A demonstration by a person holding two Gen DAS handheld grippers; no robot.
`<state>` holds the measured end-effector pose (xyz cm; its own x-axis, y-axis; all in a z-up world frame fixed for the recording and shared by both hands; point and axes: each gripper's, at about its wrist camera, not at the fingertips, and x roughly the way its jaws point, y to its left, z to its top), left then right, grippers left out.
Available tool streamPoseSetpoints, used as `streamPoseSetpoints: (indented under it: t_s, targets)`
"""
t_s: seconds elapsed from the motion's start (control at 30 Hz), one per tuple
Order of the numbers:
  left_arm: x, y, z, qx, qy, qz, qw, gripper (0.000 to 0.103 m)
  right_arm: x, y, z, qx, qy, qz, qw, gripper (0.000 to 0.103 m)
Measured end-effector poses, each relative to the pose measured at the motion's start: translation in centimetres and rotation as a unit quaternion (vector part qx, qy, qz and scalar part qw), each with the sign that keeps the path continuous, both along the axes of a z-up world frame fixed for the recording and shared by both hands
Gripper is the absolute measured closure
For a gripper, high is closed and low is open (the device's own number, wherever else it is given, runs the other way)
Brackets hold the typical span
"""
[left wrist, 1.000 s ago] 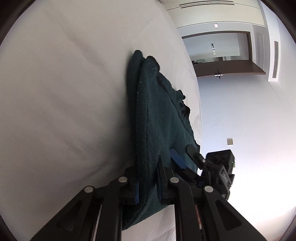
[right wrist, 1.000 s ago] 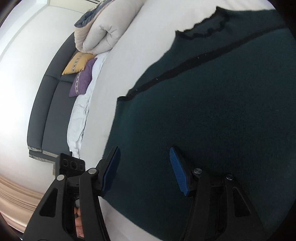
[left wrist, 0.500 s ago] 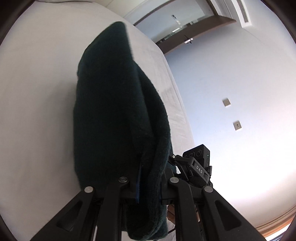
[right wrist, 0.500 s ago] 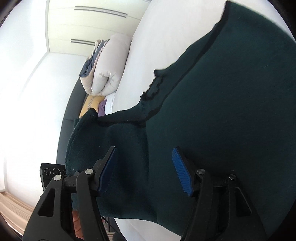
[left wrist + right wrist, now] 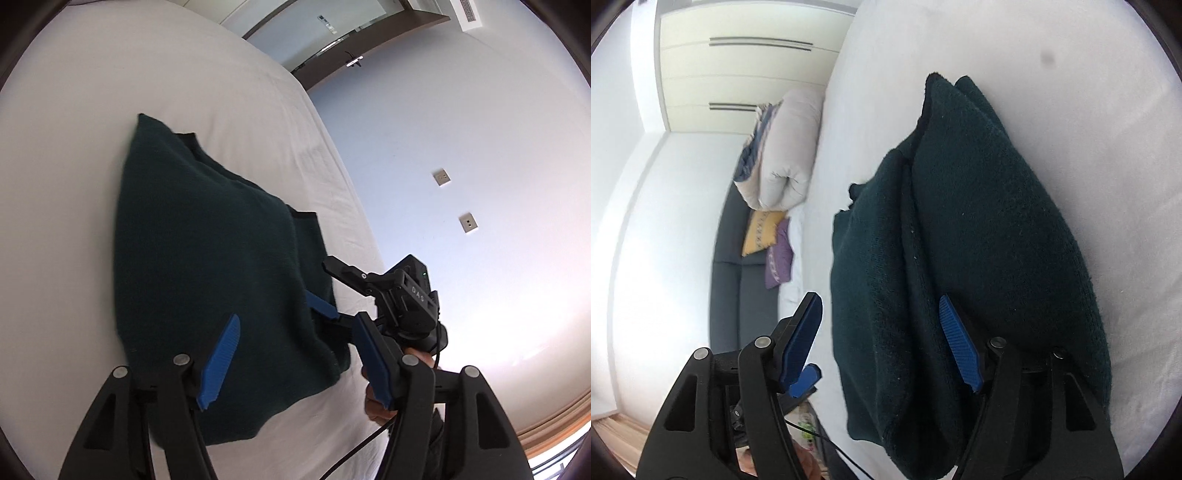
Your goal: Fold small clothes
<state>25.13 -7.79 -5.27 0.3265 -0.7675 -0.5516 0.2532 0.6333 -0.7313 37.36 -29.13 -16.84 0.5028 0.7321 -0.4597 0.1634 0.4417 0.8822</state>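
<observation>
Left wrist view looks across the white bed (image 5: pixel 74 147) at one dark green knitted garment (image 5: pixel 207 266), folded over on itself and lying flat on the sheet. The left tongs (image 5: pixel 295 354) stand wide open above its near edge, gripping nothing. Only this view shows the right tongs (image 5: pixel 325 286) from outside, held by a hand (image 5: pixel 384 402) at the garment's right edge; one blue pad and one black finger are visible, spread apart. It alone also shows the wall (image 5: pixel 480 184) with two small plates (image 5: pixel 441 177) and a dark-framed doorway (image 5: pixel 343 40).

Right wrist view shows the garment (image 5: pixel 979 240) end-on as stacked layers, a black trim running along the fold. The right tongs (image 5: pixel 882 343) are open, their pads on either side of the garment's left layers without pinching. Only here appear one rolled duvet (image 5: pixel 783 155), two cushions, one yellow (image 5: pixel 762 232) and one purple (image 5: pixel 779 258), a grey sofa (image 5: pixel 731 295) and pale cupboards (image 5: pixel 753 66).
</observation>
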Motion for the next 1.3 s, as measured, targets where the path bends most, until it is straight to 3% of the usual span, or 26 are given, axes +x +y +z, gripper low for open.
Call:
streamPoseSetpoints:
  t_s: [0.1, 0.2, 0.27, 0.33, 0.43, 0.57, 0.7, 0.83, 0.93, 1.2, 1.3]
  targets:
    - [-0.9, 2.3, -1.3, 0.007, 0.008, 0.014, 0.9998, 0.038, 0.6, 2.8, 1.6, -0.069, 0.004, 0.026, 0.997, 0.038]
    - [-1.8, 3.3, -2.4, 0.003, 0.017, 0.017, 0.9997, 0.038, 1.1, 5.5, 3.2, -0.165, 0.003, 0.059, 0.985, 0.038]
    - [-2.0, 3.3, -2.8, 0.007, 0.018, 0.014, 0.9997, 0.038, 1.1, 7.2, 3.8, -0.211, 0.001, 0.081, 0.974, 0.049]
    - [-2.2, 3.0, -3.0, 0.009, 0.019, 0.01, 0.9997, 0.038, 0.6, 7.6, 3.9, -0.263, 0.009, 0.088, 0.961, 0.079]
    - [-2.3, 2.8, -2.9, 0.008, 0.018, 0.005, 0.9998, 0.038, -0.3, 6.4, 4.4, -0.263, 0.002, 0.078, 0.962, 0.089]
    - [-2.5, 1.7, -1.9, 0.015, 0.002, -0.006, 0.9999, 0.038, -2.1, 2.7, 6.6, -0.274, -0.029, 0.051, 0.96, 0.09]
    - [-2.5, 0.5, -1.4, 0.023, -0.008, -0.017, 0.9996, 0.038, -3.6, -0.7, 7.9, -0.287, -0.031, 0.029, 0.957, 0.09]
    - [-2.2, -1.2, -2.3, 0.031, -0.002, -0.03, 0.9991, 0.038, -4.7, -4.8, 5.8, -0.292, 0.004, 0.011, 0.956, 0.09]
    - [-2.4, -2.1, -3.2, 0.045, 0.004, -0.037, 0.9983, 0.038, -5.2, -7.0, 4.0, -0.249, 0.008, -0.011, 0.968, 0.09]
    - [-2.5, -1.9, -2.3, 0.08, -0.035, -0.024, 0.9959, 0.038, -5.6, -5.2, 6.5, -0.292, -0.01, -0.009, 0.956, 0.09]
    - [-2.1, -2.6, -2.7, 0.096, -0.038, -0.027, 0.9943, 0.038, -5.8, -5.5, 6.3, -0.312, 0.006, 0.003, 0.95, 0.09]
